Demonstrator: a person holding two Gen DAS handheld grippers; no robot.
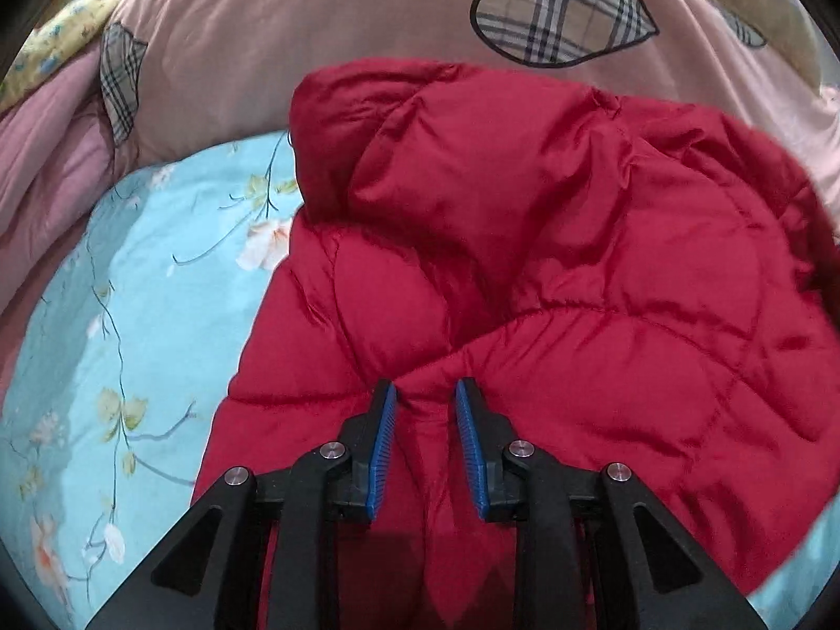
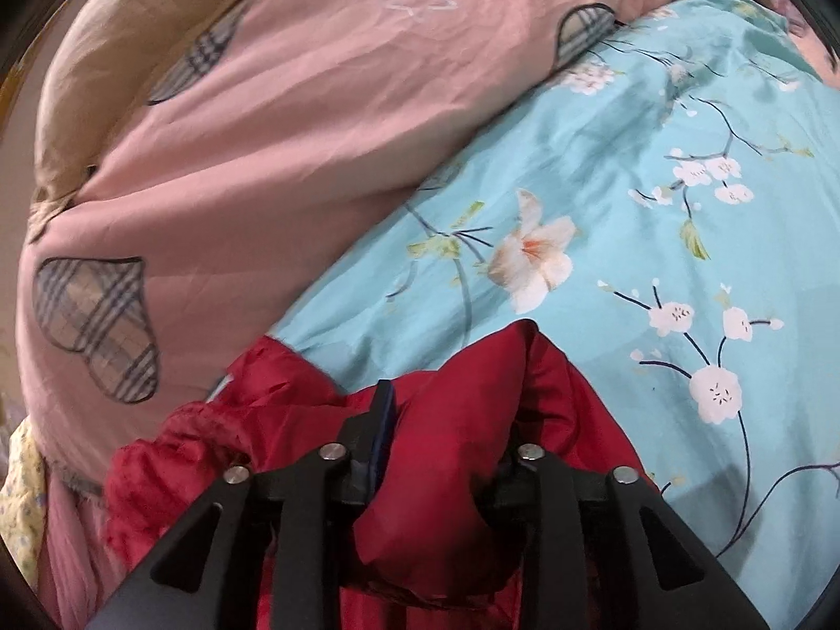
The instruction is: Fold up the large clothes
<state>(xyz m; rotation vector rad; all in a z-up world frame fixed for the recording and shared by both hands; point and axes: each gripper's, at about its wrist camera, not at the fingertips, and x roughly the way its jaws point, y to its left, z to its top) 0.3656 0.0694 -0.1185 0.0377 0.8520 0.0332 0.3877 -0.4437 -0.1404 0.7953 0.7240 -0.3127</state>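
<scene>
Jacket (image 1: 551, 273): red, quilted, puffy; lies on the blue floral sheet (image 1: 147, 315) of a bed, its far edge against the pink duvet (image 1: 273, 42) heaped along the far side. In the left wrist view it fills the middle and right, with the sheet bare to its left.

Left gripper (image 1: 426, 394): blue pads pinched on a raised ridge of the red fabric, a fold standing between them. Jaws part-closed, clamped on that fold.

Right gripper (image 2: 446, 409): a thick bulge of the jacket (image 2: 436, 472) fills the space between the fingers. The left finger is visible; the right finger is buried under fabric. It looks gripped, though how far the jaws have closed is hidden.

Handling (judgement): light for its bulk, soft, springy with fill. The shell looks smooth and shiny, so probably slippery. A shallow pinch may slide off, and folds will tend to puff back open. Better hold: seams, hem or quilting lines, where the layers are thinner and stitched, taking a deep bite.

Containers: none in view. Yellow patterned fabric (image 1: 68, 26) shows at the far left, beyond the duvet.
</scene>
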